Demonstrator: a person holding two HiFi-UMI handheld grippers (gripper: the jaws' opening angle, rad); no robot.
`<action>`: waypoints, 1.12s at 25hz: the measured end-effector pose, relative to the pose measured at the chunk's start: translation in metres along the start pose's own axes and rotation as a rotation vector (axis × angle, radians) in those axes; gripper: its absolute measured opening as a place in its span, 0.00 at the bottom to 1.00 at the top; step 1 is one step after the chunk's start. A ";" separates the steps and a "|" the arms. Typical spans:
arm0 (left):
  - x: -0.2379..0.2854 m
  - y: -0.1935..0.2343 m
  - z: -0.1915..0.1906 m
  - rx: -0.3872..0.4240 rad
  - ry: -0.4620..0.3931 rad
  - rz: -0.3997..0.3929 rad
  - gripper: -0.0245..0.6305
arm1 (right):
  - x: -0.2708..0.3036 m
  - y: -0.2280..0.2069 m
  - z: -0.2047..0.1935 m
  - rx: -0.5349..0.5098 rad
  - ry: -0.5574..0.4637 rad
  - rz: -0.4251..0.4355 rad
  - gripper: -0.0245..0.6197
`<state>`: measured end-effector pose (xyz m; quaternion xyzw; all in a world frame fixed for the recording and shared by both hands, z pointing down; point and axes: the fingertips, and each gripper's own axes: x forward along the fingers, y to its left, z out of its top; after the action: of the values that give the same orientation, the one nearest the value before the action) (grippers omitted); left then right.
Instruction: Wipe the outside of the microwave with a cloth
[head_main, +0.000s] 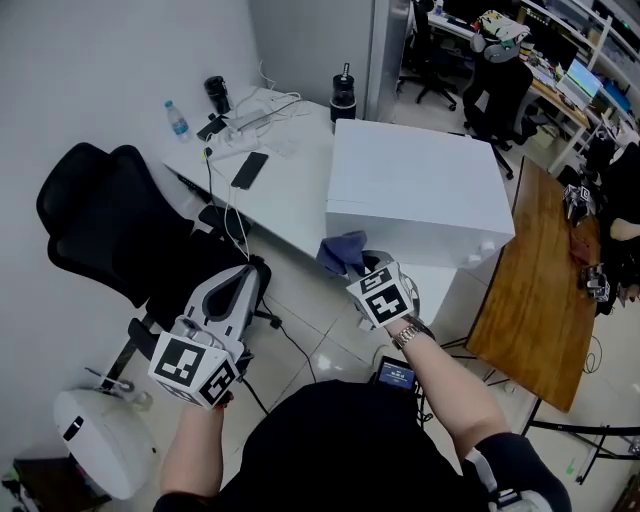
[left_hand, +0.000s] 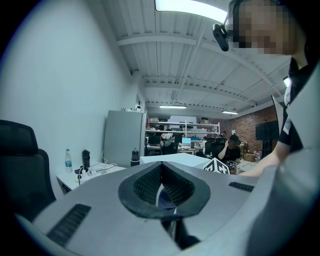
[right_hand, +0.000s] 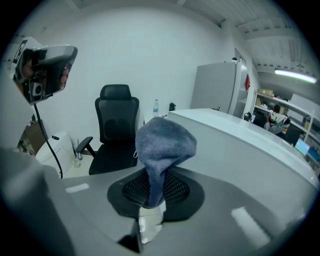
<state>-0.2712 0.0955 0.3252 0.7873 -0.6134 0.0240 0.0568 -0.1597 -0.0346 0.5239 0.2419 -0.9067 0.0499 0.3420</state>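
open floor between office chair and microwave, wooden table close right

A: How does the left gripper stand?
B: Its dark ribbed jaws meet at the tips, with nothing gripped between them.
A: And past them?
B: The white box-shaped microwave lies straight ahead. To its left, on the white counter, stand a black flask, a black tumbler and a clear plastic water bottle. A black office chair fills the left edge.
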 end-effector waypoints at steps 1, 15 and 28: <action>-0.002 0.003 0.001 0.001 0.000 0.006 0.04 | 0.004 0.001 0.003 0.000 0.001 0.002 0.10; -0.019 0.033 -0.004 0.006 0.022 0.069 0.04 | 0.049 -0.018 0.011 0.088 0.024 -0.017 0.10; -0.003 0.023 -0.006 0.010 0.026 0.011 0.04 | 0.032 -0.045 -0.003 0.145 0.020 -0.084 0.10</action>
<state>-0.2944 0.0935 0.3324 0.7838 -0.6169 0.0378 0.0606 -0.1571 -0.0861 0.5431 0.3032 -0.8864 0.1036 0.3343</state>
